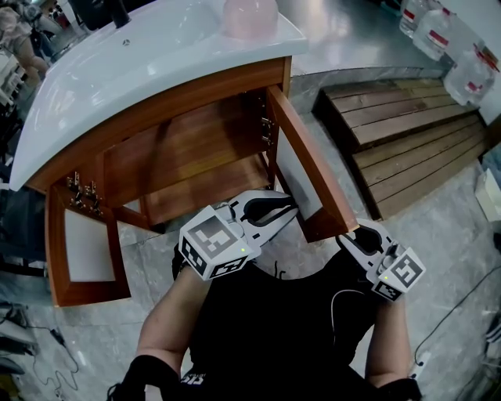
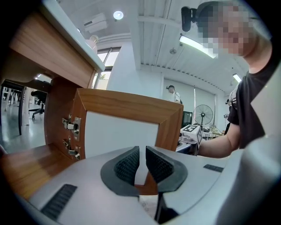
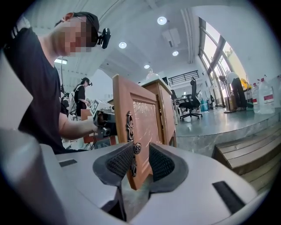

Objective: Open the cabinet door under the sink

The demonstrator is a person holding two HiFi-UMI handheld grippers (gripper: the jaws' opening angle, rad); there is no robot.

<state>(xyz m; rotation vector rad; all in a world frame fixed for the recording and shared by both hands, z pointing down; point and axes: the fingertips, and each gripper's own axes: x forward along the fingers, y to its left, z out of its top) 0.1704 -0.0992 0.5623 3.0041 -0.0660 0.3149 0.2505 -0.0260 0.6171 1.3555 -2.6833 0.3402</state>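
The wooden cabinet under the white sink (image 1: pixel 117 70) has both doors swung out. Its right door (image 1: pixel 313 172) stands wide open toward me, white inner panel facing left. My left gripper (image 1: pixel 290 206) hovers by that door's inner face (image 2: pixel 127 107); in the left gripper view (image 2: pixel 142 151) its pads stand a slim gap apart with nothing between them. My right gripper (image 1: pixel 350 233) is at the door's outer lower corner. In the right gripper view (image 3: pixel 141 151) the round knob (image 3: pixel 137 148) of the dark metal handle (image 3: pixel 130 125) sits between the pads, with a gap beside it.
The left door (image 1: pixel 78 251) also hangs open at the cabinet's left. Wooden pallets (image 1: pixel 415 133) lie on the floor to the right, with water jugs (image 1: pixel 454 47) behind them. A pink bowl (image 1: pixel 250 16) sits on the sink. A cable (image 1: pixel 462 305) runs across the floor at the right.
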